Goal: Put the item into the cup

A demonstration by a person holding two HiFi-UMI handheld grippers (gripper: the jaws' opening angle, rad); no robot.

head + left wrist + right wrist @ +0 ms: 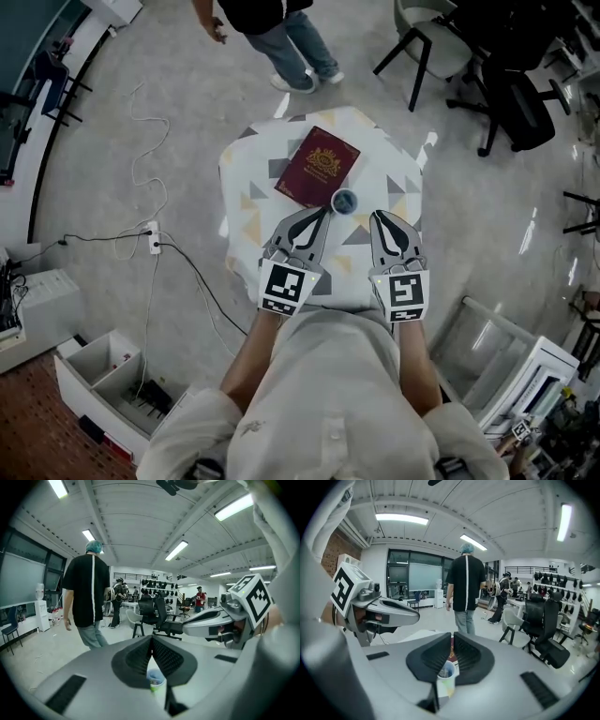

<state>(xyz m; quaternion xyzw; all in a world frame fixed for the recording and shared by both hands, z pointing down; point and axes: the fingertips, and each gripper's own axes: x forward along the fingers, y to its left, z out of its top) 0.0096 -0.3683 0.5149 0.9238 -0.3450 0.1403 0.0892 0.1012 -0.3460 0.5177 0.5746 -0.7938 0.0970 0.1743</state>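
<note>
A small pale cup (344, 201) stands near the middle of the little table (248, 187), just in front of a maroon booklet (319, 166) with a gold crest. Something dark shows inside the cup, but I cannot tell what. My left gripper (324, 214) is shut and empty, its tip close to the cup's near left side. My right gripper (377, 217) is also shut and empty, a little right of the cup. In the left gripper view the cup (155, 679) shows below the closed jaws. In the right gripper view the cup (446, 672) and booklet (451, 654) show past the closed jaws.
A person (272, 37) in a black top and jeans stands just beyond the table's far edge. Office chairs (431, 42) are at the back right. A cable and power strip (155, 239) lie on the floor to the left. A wire rack (506, 356) stands at the near right.
</note>
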